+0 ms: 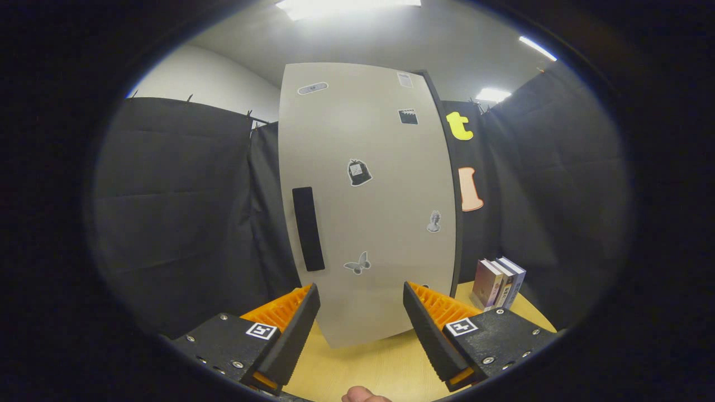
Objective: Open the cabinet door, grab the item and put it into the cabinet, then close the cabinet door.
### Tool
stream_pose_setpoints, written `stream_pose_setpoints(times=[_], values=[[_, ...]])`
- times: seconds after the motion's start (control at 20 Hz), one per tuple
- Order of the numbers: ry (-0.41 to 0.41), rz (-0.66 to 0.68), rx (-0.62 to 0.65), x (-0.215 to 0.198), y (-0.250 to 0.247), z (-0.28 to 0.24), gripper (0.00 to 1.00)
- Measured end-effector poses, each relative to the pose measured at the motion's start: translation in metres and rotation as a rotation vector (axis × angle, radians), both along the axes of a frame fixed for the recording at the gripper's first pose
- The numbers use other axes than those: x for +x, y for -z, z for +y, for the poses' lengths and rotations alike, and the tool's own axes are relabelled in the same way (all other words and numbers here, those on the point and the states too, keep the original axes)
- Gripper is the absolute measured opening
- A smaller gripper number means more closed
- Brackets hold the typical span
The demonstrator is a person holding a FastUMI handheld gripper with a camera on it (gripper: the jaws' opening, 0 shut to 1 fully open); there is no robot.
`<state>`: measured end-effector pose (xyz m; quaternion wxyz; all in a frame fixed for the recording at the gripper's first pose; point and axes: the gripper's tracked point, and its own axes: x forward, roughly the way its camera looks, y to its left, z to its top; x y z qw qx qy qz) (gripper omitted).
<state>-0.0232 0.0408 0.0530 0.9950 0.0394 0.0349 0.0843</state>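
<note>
The cabinet stands upright on the wooden tabletop, straight ahead of the gripper at twelve o'clock, and its pale grey door is shut, flush with the dark edge of the carcass that shows down its three-o'clock side. A long black handle runs vertically near the door's nine-o'clock edge, about halfway up. Several small stickers dot the door face, among them a butterfly sticker low down, a dark bag-shaped sticker near the middle and a clapperboard sticker higher up toward one o'clock. The gripper is wide open with nothing between its fingers; the two fingertips sit just short of the door's lower part, one below the handle and one toward the door's three-o'clock edge, neither touching it. At about two o'clock from the fingers, just beside the cabinet's base, a short row of books stands upright on the tabletop. At six o'clock, between the finger bases, a fingertip of the person's hand peeks in. Black cloth walls surround the scene.
</note>
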Motion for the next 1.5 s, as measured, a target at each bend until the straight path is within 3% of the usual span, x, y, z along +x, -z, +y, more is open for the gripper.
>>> stream_pose_setpoints(times=[1.5], values=[[0.138,0.008,0.032,0.008,-0.004,-0.013,0.93]])
